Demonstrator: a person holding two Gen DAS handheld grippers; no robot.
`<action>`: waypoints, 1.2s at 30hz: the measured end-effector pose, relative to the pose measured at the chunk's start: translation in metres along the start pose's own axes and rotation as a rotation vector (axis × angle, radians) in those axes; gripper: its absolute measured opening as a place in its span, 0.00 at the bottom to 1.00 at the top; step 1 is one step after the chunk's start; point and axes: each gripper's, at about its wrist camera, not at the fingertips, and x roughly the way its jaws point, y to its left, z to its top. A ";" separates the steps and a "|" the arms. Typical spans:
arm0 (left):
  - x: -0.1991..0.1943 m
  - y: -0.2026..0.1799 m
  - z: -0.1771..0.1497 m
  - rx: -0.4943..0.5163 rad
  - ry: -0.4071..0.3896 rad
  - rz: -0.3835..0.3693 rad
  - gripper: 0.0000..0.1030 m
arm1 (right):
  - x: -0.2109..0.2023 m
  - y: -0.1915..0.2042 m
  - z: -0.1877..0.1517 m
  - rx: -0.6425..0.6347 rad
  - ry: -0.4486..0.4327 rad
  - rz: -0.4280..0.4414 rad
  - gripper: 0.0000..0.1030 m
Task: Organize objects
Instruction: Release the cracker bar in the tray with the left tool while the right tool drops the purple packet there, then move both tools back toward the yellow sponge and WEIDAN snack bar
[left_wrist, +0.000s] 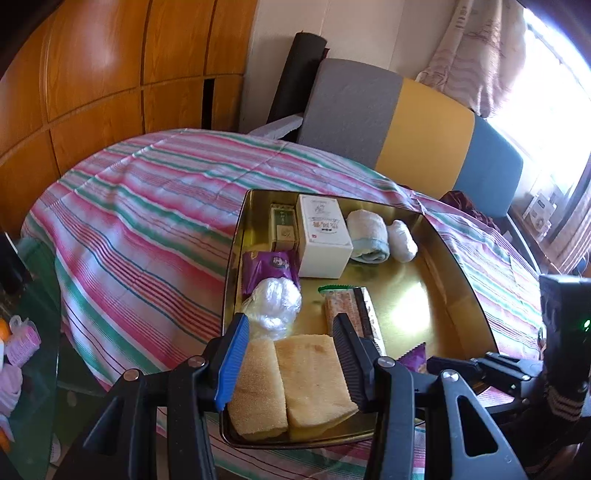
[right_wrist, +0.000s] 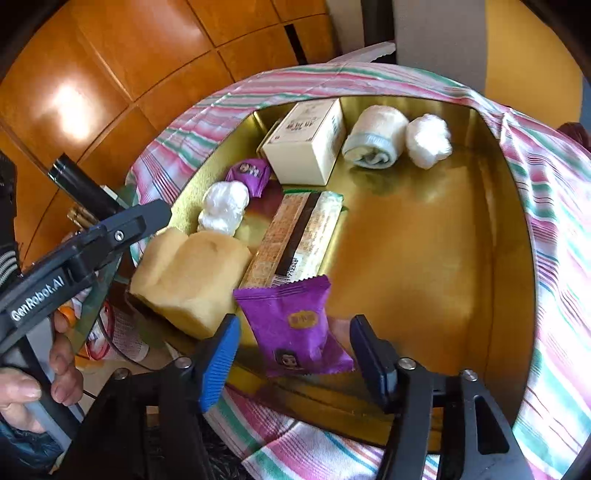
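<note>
A gold metal tray (left_wrist: 443, 266) (right_wrist: 424, 240) sits on the striped tablecloth. It holds a folded yellow sponge (left_wrist: 295, 380) (right_wrist: 192, 273), a long wafer packet (left_wrist: 352, 306) (right_wrist: 295, 236), two purple snack packets (left_wrist: 269, 266) (right_wrist: 295, 325), a white box (left_wrist: 323, 236) (right_wrist: 306, 144), a rolled towel (left_wrist: 369, 236) (right_wrist: 376, 136) and white plastic wads (left_wrist: 273, 302) (right_wrist: 223, 208). My left gripper (left_wrist: 291, 332) is open, with its jaws on either side of the sponge. My right gripper (right_wrist: 293, 332) is open around the near purple packet.
A small green box (left_wrist: 283, 225) stands behind the far purple packet. A grey, yellow and blue cushion (left_wrist: 406, 122) lies beyond the table. Wooden cabinets (left_wrist: 92, 74) fill the left. A glass shelf with small items (left_wrist: 22, 339) is at the lower left.
</note>
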 end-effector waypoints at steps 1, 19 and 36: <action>-0.002 -0.002 0.000 0.010 -0.005 0.001 0.46 | -0.006 -0.005 -0.003 0.002 -0.013 -0.004 0.65; -0.032 -0.049 -0.006 0.157 -0.055 -0.027 0.46 | -0.104 -0.046 -0.024 0.027 -0.181 -0.181 0.76; -0.028 -0.130 -0.011 0.343 -0.031 -0.122 0.46 | -0.231 -0.219 -0.081 0.374 -0.319 -0.556 0.79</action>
